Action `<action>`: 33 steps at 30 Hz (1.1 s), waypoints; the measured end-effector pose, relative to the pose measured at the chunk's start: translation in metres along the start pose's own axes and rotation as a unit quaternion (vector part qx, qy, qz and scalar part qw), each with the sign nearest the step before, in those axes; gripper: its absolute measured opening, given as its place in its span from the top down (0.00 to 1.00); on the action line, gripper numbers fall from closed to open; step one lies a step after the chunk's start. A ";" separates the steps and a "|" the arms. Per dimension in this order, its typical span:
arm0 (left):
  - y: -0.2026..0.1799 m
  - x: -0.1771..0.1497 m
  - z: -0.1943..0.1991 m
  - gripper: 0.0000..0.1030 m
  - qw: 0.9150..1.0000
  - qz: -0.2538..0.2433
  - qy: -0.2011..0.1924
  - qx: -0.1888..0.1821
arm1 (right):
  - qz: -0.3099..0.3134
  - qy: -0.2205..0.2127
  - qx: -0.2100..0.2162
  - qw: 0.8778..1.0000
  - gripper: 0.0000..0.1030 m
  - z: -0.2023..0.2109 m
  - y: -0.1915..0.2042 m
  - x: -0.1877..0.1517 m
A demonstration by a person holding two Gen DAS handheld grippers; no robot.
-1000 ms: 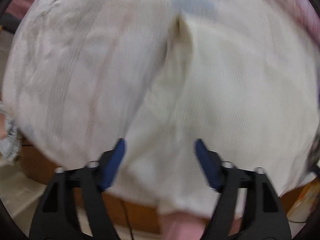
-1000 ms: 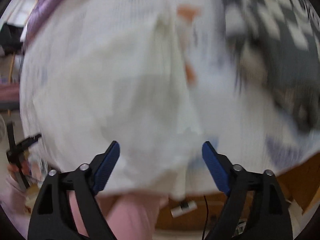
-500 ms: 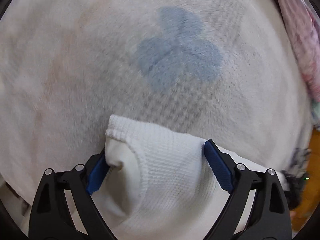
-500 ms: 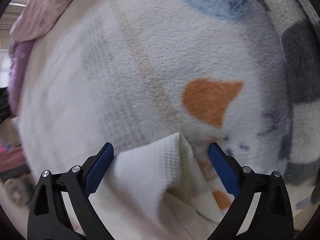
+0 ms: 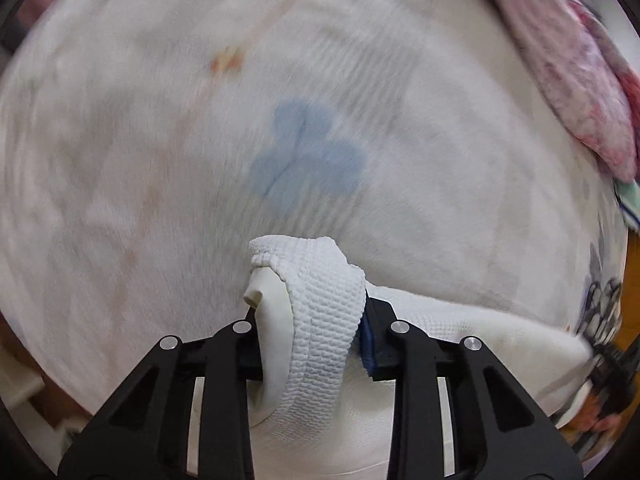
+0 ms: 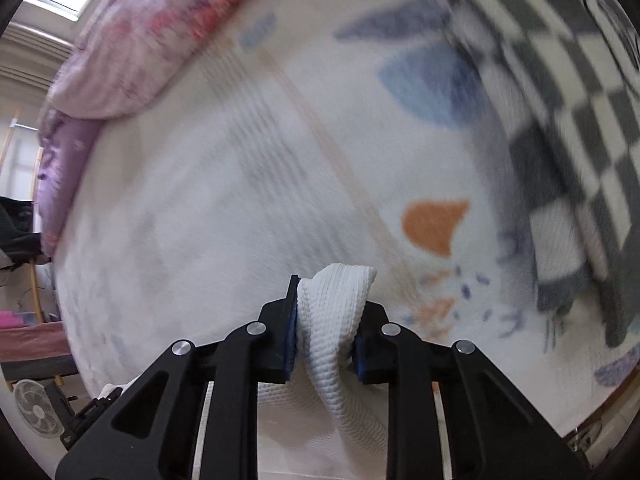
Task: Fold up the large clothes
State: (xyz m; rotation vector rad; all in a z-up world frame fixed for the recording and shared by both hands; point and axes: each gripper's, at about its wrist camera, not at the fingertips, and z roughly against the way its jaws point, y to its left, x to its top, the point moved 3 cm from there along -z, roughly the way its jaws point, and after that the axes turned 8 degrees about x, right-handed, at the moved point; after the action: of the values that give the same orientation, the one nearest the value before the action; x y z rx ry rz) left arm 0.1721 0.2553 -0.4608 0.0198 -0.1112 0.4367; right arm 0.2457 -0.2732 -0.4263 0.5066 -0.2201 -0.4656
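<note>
Both jaws just closed: left tool and right tool now pinch the white garment.

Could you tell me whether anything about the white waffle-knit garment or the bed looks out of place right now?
Nothing stands out. The white waffle-knit garment is bunched where the left gripper and right gripper have just closed on it, as expected. The patterned fleece blanket beneath lies flat.
</note>
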 end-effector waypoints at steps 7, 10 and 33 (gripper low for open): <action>-0.040 0.106 -0.003 0.50 0.999 -0.026 -0.002 0.038 | 0.065 -0.004 -0.057 0.996 0.63 -0.018 0.046 0.070; -0.038 0.104 -0.012 0.50 0.996 -0.033 0.023 0.073 | 0.093 -0.020 -0.046 0.994 0.44 -0.019 0.064 0.080; -0.071 0.004 0.028 0.29 0.984 -0.131 -0.021 0.118 | 0.021 0.166 -0.039 0.985 0.07 -0.047 -0.100 -0.072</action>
State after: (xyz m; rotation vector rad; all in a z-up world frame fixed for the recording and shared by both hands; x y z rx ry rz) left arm 0.2029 0.1919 -0.4321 0.2745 -0.0969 0.1842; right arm 0.1604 -0.2964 -0.5235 0.4933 0.1077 -0.3407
